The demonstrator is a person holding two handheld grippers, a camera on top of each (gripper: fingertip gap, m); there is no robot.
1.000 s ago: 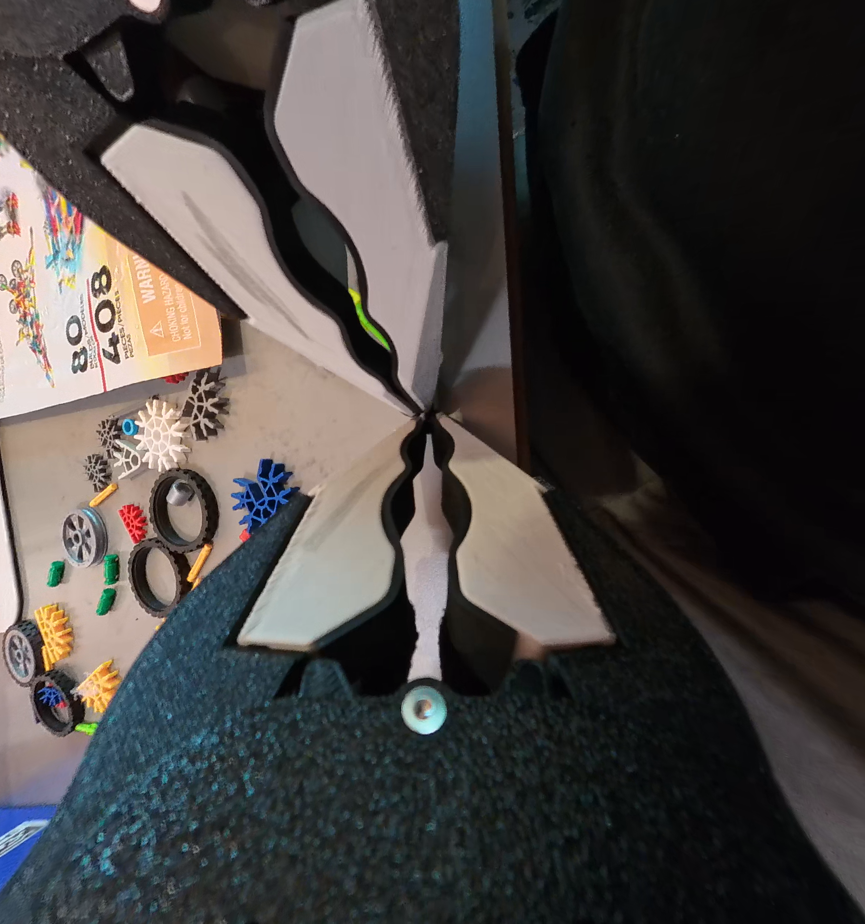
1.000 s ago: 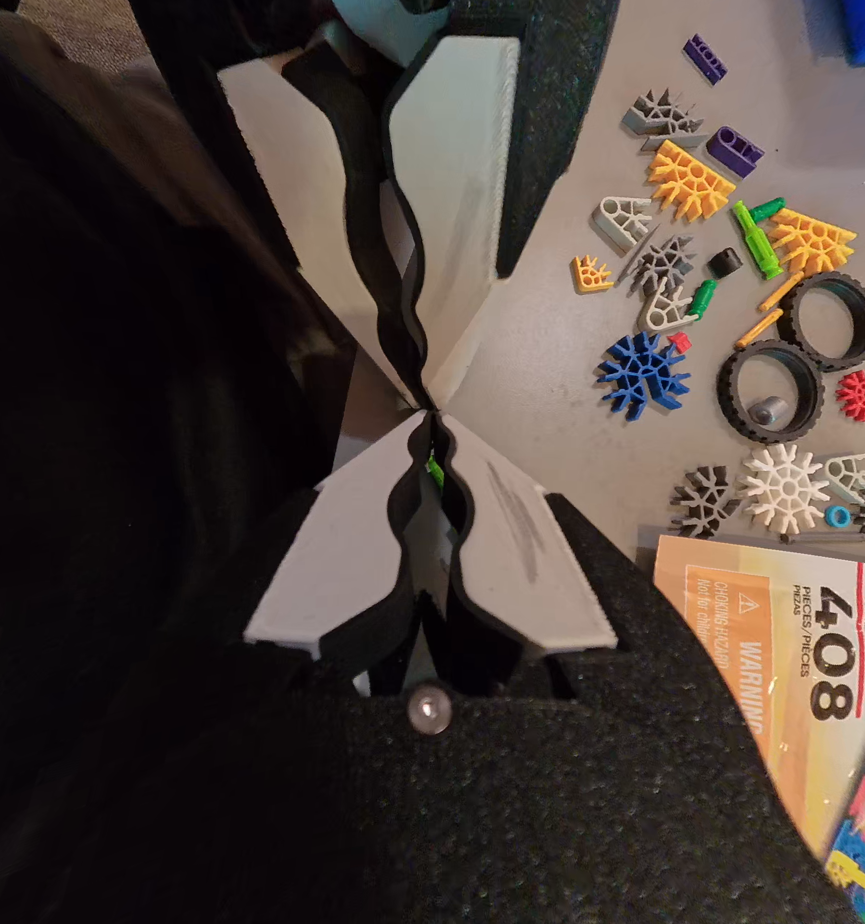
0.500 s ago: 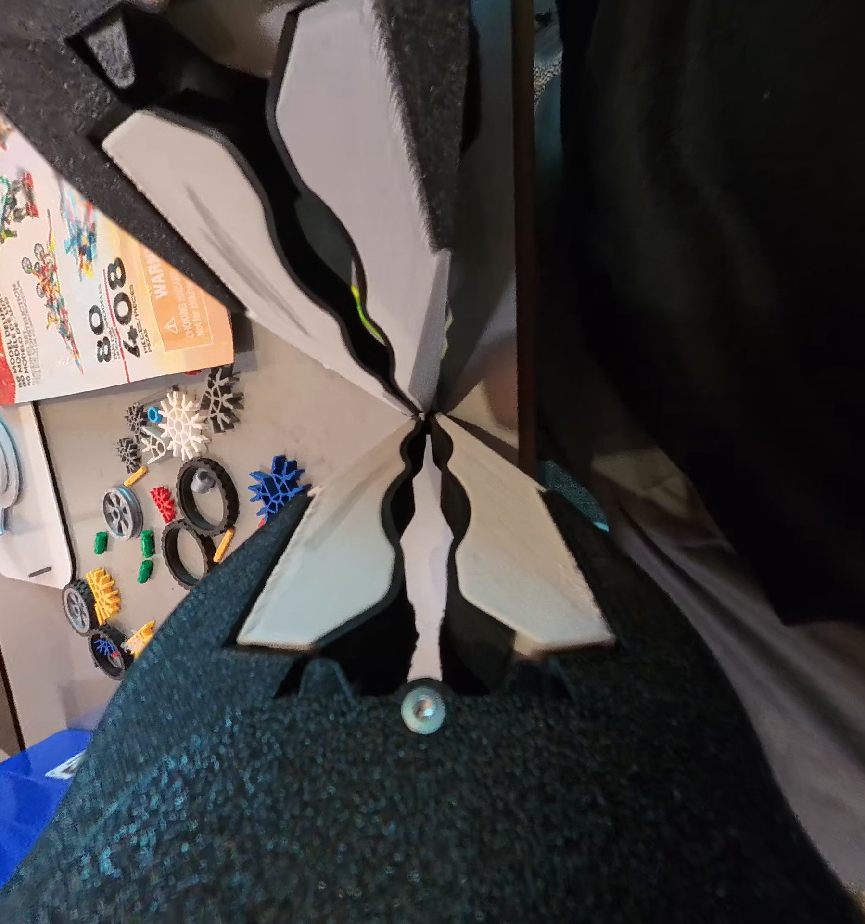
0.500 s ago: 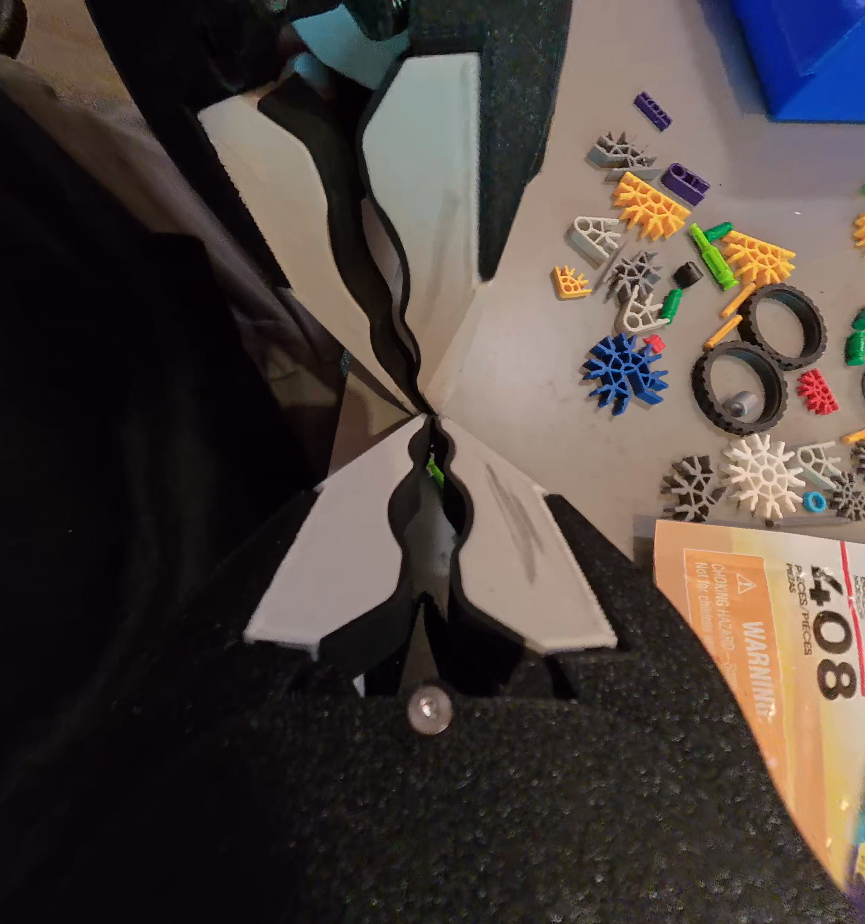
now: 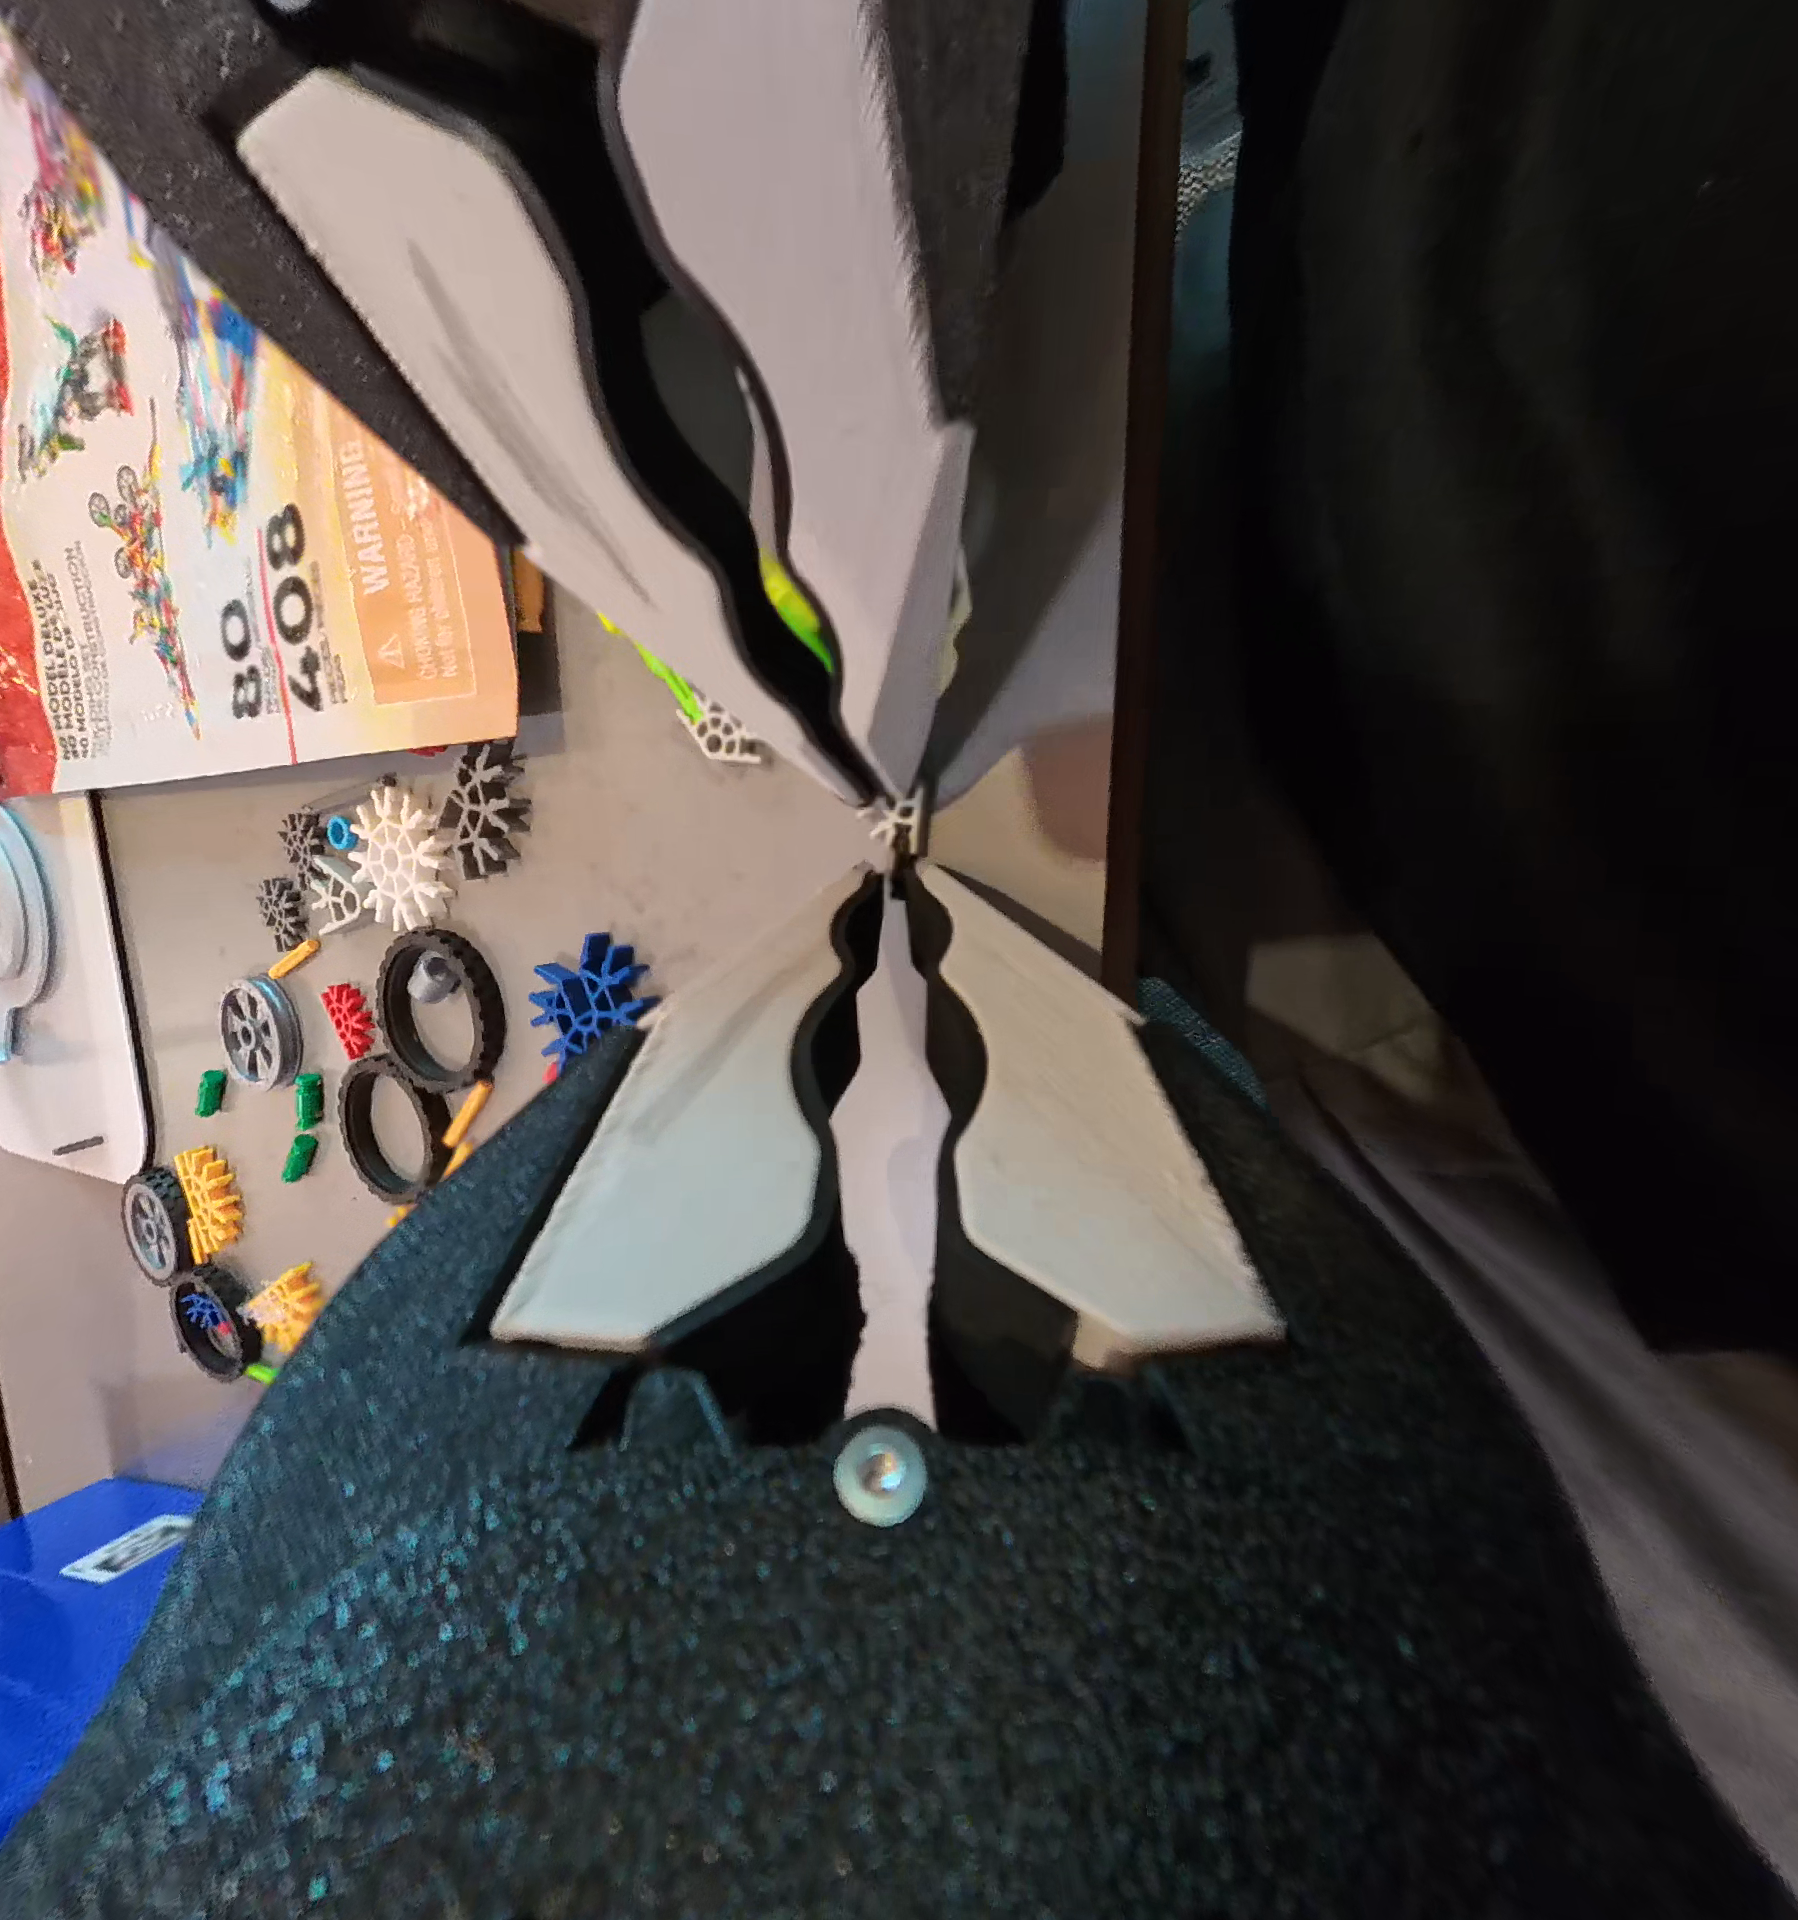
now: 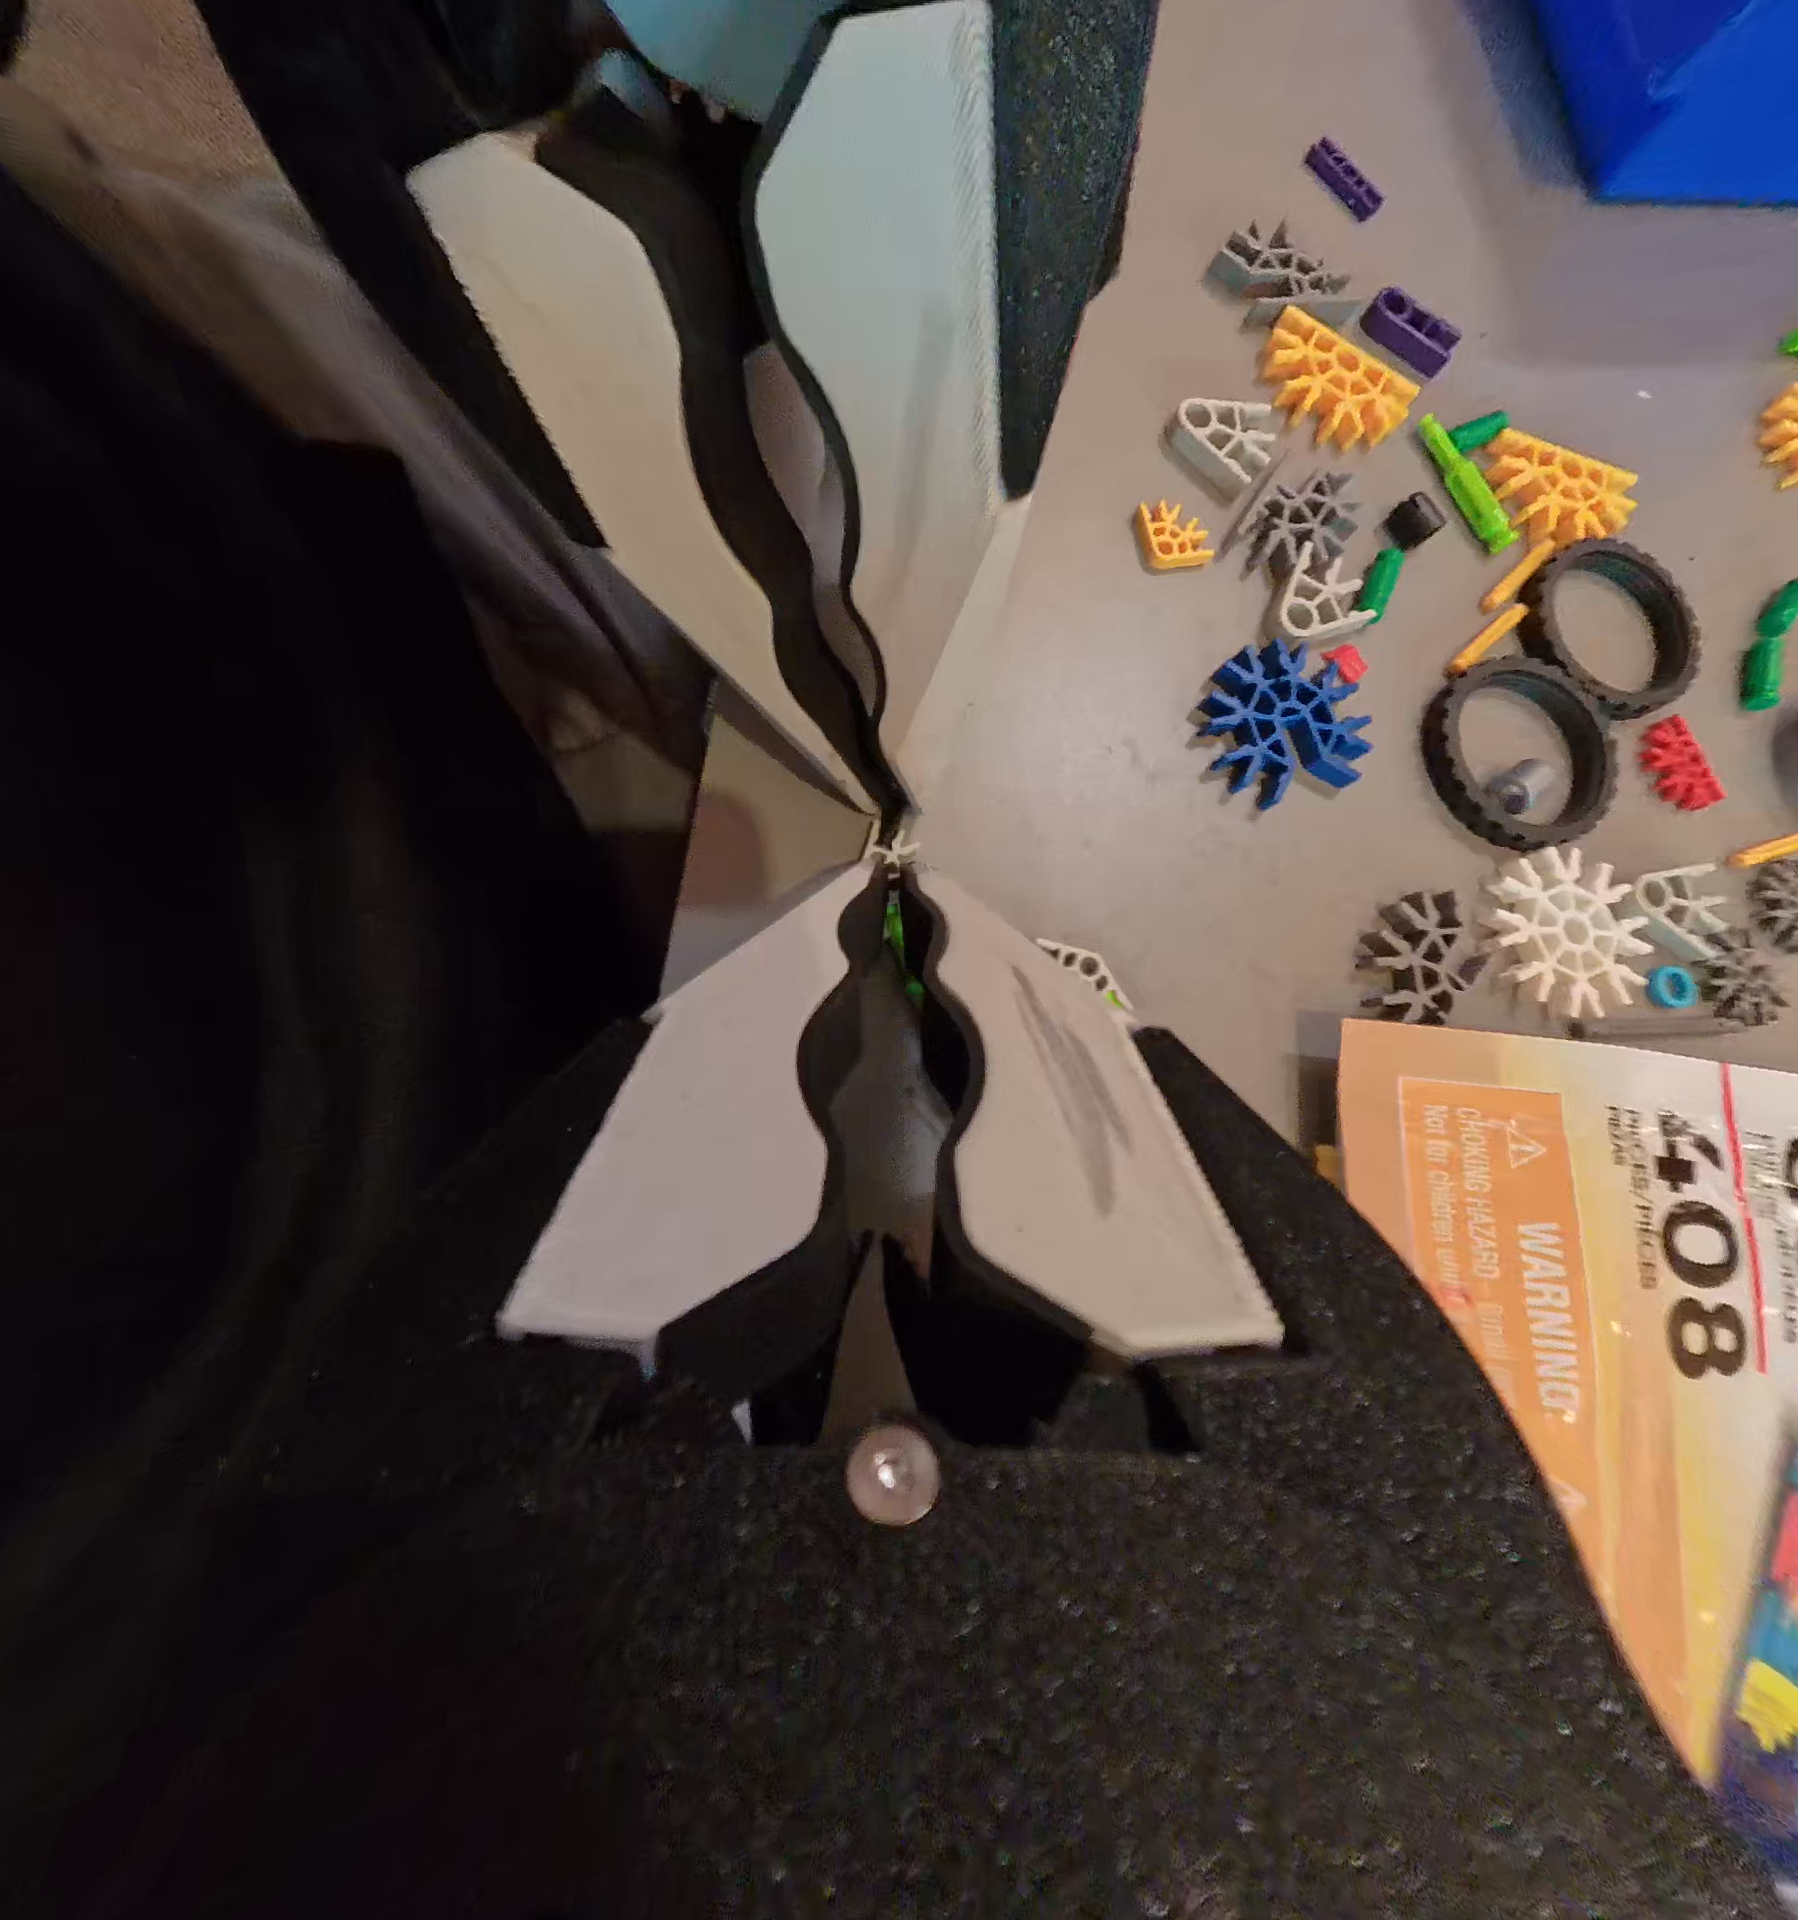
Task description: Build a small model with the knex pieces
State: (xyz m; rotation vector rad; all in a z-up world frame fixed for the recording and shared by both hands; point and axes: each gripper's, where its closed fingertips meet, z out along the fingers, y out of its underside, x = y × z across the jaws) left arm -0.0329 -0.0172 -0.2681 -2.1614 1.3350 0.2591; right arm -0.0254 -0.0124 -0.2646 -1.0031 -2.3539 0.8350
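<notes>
My two grippers meet tip to tip above the grey table's near edge. My right gripper [image 6: 890, 883] is shut on a green rod [image 6: 893, 930], which also shows between its jaws in the left wrist view [image 5: 796, 613]. A small white connector [image 6: 890, 847] sits between the two sets of tips and also shows in the left wrist view [image 5: 895, 821]. My left gripper [image 5: 890, 878] is shut with its tips on that connector. Each gripper appears opposite in the other's view: the right [image 5: 895, 795], the left [image 6: 895, 805].
Loose pieces lie on the table: a blue connector [image 6: 1284, 722], black tyres [image 6: 1518, 753], a white snowflake connector [image 6: 1565, 930], and yellow, grey and green parts. A printed package [image 6: 1653, 1351] and a blue bin [image 6: 1726, 94] border them. A person's dark clothing [image 5: 1549, 623] fills the near side. Less than 4 cm separates the two grippers' tips.
Both grippers have risen, so the table pieces look smaller. The tips, pressed together before, now stand slightly apart and the white connector shows between them.
</notes>
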